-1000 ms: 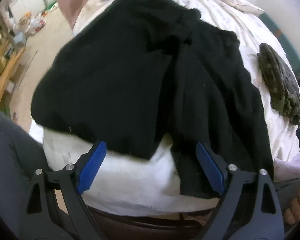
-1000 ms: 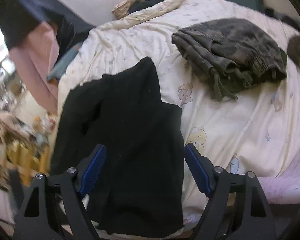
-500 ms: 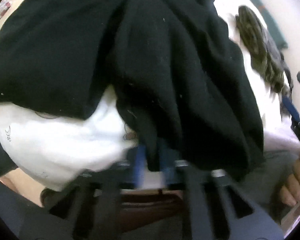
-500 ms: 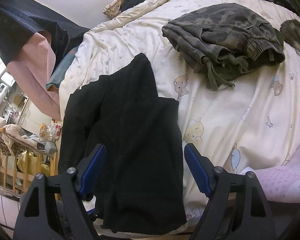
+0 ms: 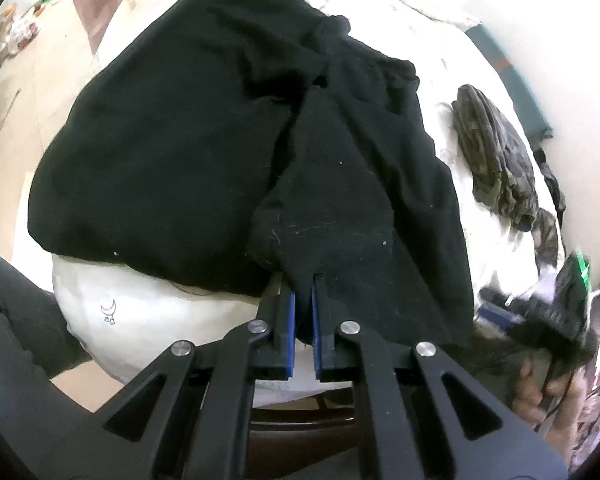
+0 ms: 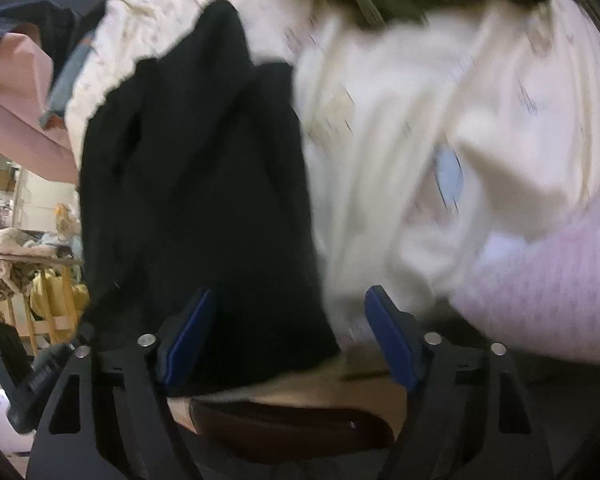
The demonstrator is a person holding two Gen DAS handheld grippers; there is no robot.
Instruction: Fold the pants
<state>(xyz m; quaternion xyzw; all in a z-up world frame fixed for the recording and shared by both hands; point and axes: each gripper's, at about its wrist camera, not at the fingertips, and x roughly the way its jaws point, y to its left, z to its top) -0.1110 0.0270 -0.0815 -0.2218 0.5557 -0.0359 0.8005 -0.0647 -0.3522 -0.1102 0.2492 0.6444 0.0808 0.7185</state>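
Note:
Black pants (image 5: 188, 140) lie spread on a white bed, both leg ends near its front edge. My left gripper (image 5: 304, 304) is shut on the end of the right-hand leg, and black cloth shows between its blue pads. In the blurred right wrist view, my right gripper (image 6: 288, 336) hangs low over the pants (image 6: 204, 180) at the bed's edge. Its jaws are wide and closing. The corner of a leg end lies between them, and the pads do not press on it.
Folded camouflage pants (image 5: 496, 160) lie further back on the bedsheet (image 6: 400, 140). A lilac blanket (image 6: 560, 280) is at the right. The brown bed frame (image 6: 292, 428) runs under the grippers. A hand (image 5: 540, 392) shows at the lower right. Floor (image 5: 16, 100) and clutter lie left.
My left gripper went from open to shut on the pants' leg end and pulled it up a little. My right gripper dropped towards the bed's edge and its jaws narrowed slightly.

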